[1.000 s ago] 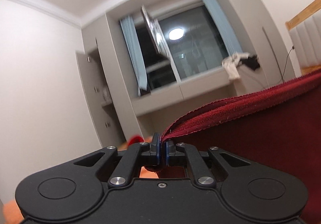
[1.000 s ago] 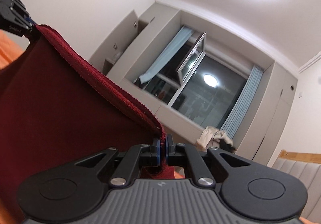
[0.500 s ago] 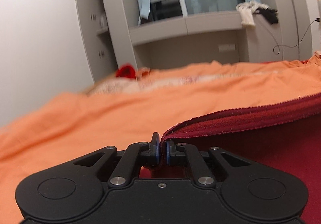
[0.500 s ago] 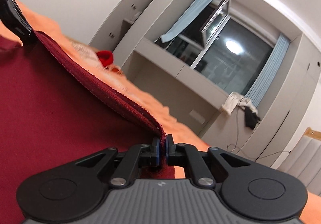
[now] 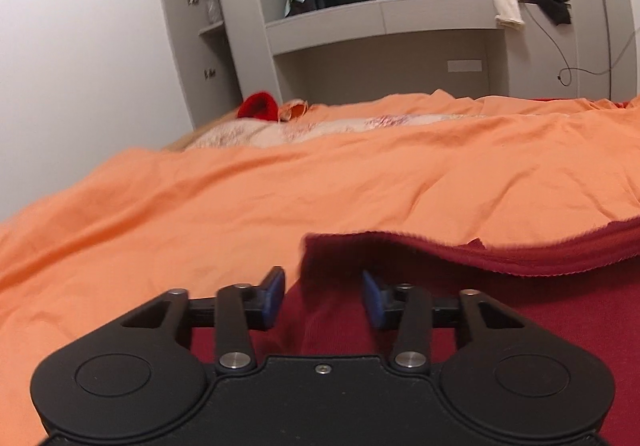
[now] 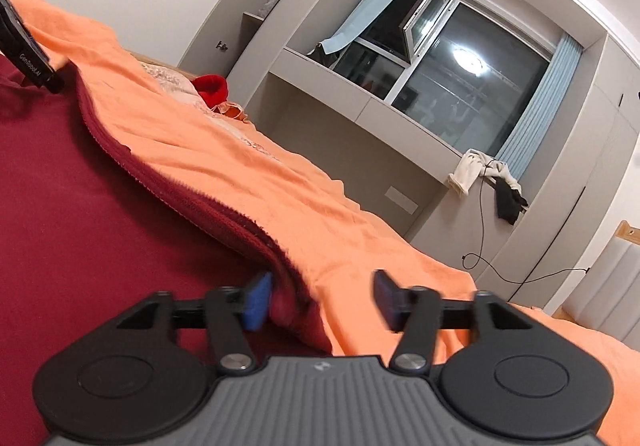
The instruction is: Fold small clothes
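A dark red garment lies on the orange bed sheet, its ribbed hem stretched between my two grippers. My left gripper is open, with the hem's left corner lying loose between the blue pads. The garment also shows in the right wrist view. My right gripper is open, the hem's right corner resting against its left pad. The left gripper's body shows at the top left of the right wrist view.
The bed sheet stretches toward a grey wall unit under a window. A bright red item and a small orange item lie at the bed's far end. Clothes hang off the ledge; a cable runs nearby.
Both grippers lowered the garment from the air onto the bed, then opened. The hem corners have dropped from the pads.
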Tool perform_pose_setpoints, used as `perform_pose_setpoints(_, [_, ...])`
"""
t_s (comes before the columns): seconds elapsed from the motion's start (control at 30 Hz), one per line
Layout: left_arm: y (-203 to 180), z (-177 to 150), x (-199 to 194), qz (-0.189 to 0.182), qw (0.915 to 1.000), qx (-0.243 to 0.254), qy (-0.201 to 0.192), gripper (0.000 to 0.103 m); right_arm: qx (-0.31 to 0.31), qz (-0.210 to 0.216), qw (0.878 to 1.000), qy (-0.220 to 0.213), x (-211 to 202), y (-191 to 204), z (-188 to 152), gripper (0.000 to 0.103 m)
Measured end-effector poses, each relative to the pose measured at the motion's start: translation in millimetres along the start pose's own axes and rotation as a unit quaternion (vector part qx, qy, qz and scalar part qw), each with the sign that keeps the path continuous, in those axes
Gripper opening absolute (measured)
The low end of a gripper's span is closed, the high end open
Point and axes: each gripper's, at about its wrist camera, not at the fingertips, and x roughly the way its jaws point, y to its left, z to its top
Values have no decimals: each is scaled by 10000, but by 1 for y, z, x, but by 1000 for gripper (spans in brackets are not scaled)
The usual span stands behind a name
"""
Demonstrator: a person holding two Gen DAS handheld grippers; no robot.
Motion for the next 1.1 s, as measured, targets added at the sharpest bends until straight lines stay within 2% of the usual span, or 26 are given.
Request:
perform_pose_setpoints(0.03, [2, -1, 1, -22, 10000, -78, 47, 55, -2, -31, 10000, -1, -1, -1, -1, 79])
perform_pose_setpoints(0.1, [7, -3, 1, -46, 9996, -240, 108, 63, 22, -115, 9999, -15, -1, -5, -2, 94])
perform_pose_setpoints(0.2, [14, -5, 3, -51, 9990, -411, 148, 71, 102, -207, 9997, 71, 1, -10, -6, 100])
perform_pose_setpoints(0.3, [15, -10, 7, -22, 9986, -458, 266, 74, 143, -346, 9989, 294, 7, -10, -12, 102])
perform_pose_setpoints(0.43, [19, -14, 16, -47, 9973, -571, 460, 77, 439, -257, 9963, 695, 20, -17, -23, 102])
perform_pose_setpoints(0.6, [27, -14, 18, -167, 9951, -828, 507, 79, 926, -170, 9927, 754, 15, -33, -28, 103])
perform_pose_setpoints(0.73, [32, -11, 8, -241, 9944, -982, 318, 81, 1217, -148, 9900, 704, 1, -49, -27, 103])
perform_pose_setpoints(0.87, [42, -9, -17, -225, 9926, -1192, -101, 93, 1536, -205, 9864, 553, -14, -70, -21, 103])
perform_pose_setpoints(1.1, [68, -20, -59, -353, 9847, -1618, -542, 102, 1896, -98, 9818, 55, -60, -82, -18, 103])
